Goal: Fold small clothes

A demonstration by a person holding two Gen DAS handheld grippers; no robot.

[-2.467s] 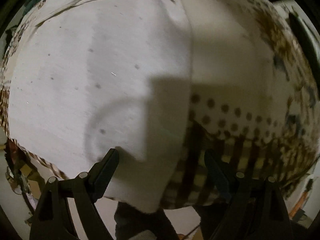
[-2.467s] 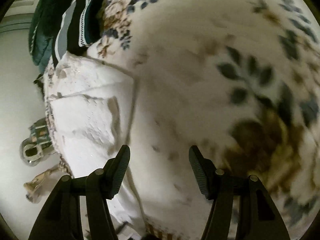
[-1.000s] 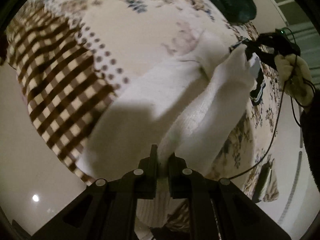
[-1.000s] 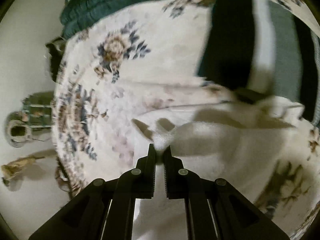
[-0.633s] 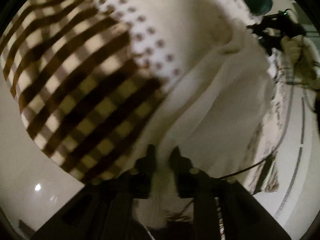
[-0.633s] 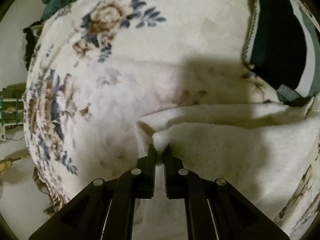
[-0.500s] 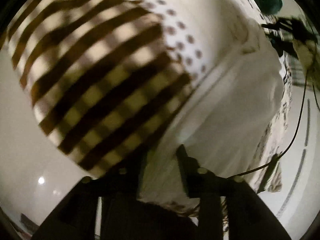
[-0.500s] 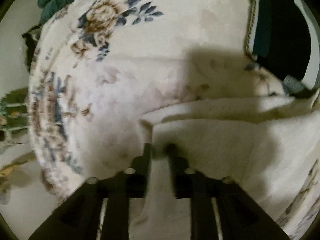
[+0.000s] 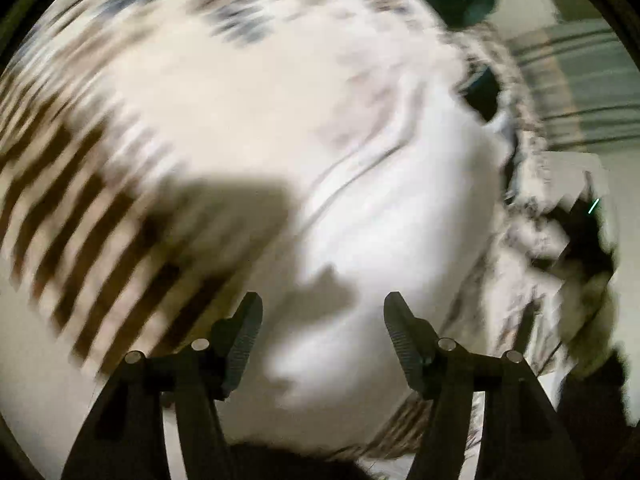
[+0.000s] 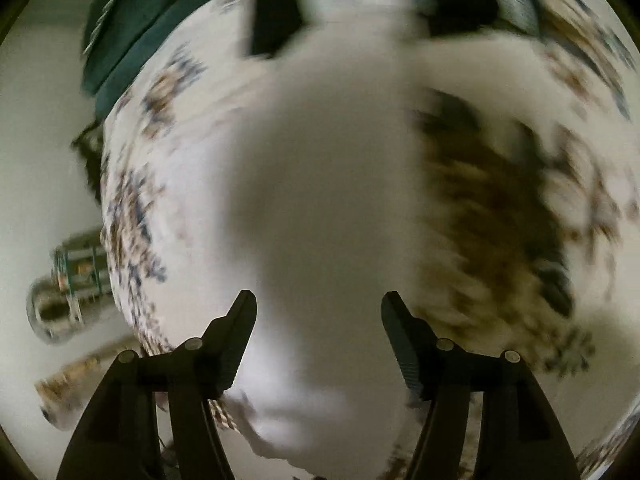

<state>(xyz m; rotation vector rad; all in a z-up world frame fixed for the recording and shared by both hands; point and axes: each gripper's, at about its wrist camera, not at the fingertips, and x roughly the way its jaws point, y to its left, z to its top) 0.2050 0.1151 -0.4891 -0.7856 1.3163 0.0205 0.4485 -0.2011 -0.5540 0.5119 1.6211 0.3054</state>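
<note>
Motion blur smears both wrist views, leaving fabric edges hard to trace. White garment (image 9: 400, 200) lies on a floral cover (image 9: 240, 80), spreading from center toward 5 o'clock ahead of the left tongs (image 9: 323, 338), which stand released with nothing between them. Brown checked cloth (image 9: 80, 240) fills 8 o'clock. Right tongs (image 10: 319, 334) also gape, empty, over the pale garment (image 10: 320, 200); dark green fabric (image 10: 140, 20) sits at 11 o'clock.
</note>
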